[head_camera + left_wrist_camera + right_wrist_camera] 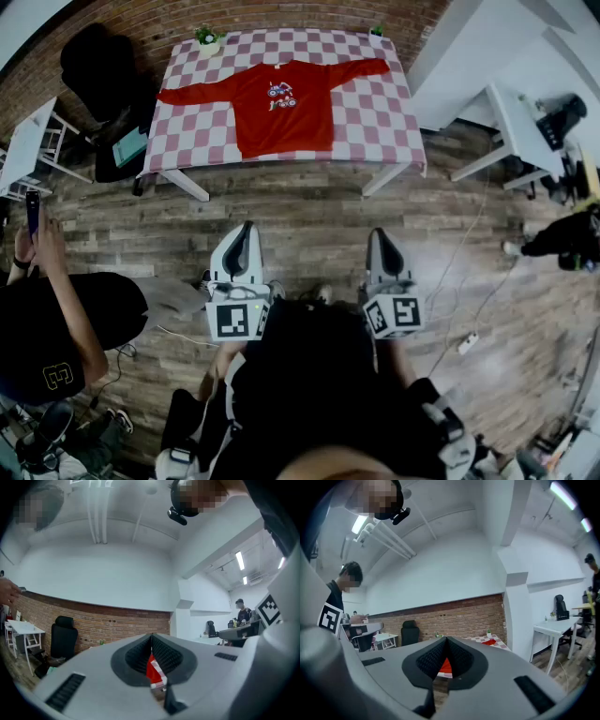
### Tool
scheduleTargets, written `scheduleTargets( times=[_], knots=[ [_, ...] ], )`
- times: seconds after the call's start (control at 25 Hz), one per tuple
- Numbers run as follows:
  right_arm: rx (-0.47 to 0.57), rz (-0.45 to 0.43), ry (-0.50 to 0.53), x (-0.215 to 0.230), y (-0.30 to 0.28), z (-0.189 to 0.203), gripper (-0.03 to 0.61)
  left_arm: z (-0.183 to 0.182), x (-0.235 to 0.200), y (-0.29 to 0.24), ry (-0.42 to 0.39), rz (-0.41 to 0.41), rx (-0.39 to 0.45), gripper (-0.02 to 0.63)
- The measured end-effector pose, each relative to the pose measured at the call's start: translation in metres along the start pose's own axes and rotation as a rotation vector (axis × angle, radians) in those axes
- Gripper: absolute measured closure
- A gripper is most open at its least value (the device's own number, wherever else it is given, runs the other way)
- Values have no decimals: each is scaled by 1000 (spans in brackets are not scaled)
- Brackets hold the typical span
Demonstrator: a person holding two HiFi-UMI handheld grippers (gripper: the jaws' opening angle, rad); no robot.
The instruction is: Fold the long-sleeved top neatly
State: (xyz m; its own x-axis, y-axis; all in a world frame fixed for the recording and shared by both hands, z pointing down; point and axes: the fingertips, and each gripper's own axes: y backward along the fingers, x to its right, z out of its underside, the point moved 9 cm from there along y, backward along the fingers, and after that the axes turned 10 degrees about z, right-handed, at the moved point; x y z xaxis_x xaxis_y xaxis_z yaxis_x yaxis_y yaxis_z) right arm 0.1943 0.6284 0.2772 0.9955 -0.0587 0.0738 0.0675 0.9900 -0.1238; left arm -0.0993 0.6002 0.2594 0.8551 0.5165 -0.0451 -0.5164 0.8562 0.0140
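Observation:
A red long-sleeved top point(281, 105) with a small print on the chest lies flat, sleeves spread, on the table with a pink-and-white checked cloth point(375, 112). Both grippers hang over the wooden floor well short of the table. The left gripper point(242, 236) and the right gripper point(380, 242) are shut with nothing between their jaws. Through the closed jaws of the left gripper point(151, 641) a sliver of the red top point(153, 670) shows far off. The right gripper point(446, 644) likewise frames the top point(445, 665) and a red sleeve point(489, 642).
A person in black point(52, 328) sits at the left holding a phone. A black office chair point(98, 66) stands left of the table. White desks point(516, 122) stand at the right, another point(23, 150) at the left. A power strip and cables point(467, 342) lie on the floor.

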Motion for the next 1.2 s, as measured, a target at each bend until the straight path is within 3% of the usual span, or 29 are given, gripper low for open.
scheduleTargets(
  times=[0.44,0.64,0.8,1.2],
  knots=[
    [-1,-11,-6,-2,-3,-1,571,0,-1,-3,1,6,-6,606],
    [48,-17,-43,-7,-2,-2,566,2,-2,-1,-14,15,-7,606],
    [19,-28,-35,-12,-8,5,443,5,-7,0,-6,20,-13,606],
    [-8,3,-18,-50,-16,12,442,12,-39,10,17,60,-30,606]
  ],
)
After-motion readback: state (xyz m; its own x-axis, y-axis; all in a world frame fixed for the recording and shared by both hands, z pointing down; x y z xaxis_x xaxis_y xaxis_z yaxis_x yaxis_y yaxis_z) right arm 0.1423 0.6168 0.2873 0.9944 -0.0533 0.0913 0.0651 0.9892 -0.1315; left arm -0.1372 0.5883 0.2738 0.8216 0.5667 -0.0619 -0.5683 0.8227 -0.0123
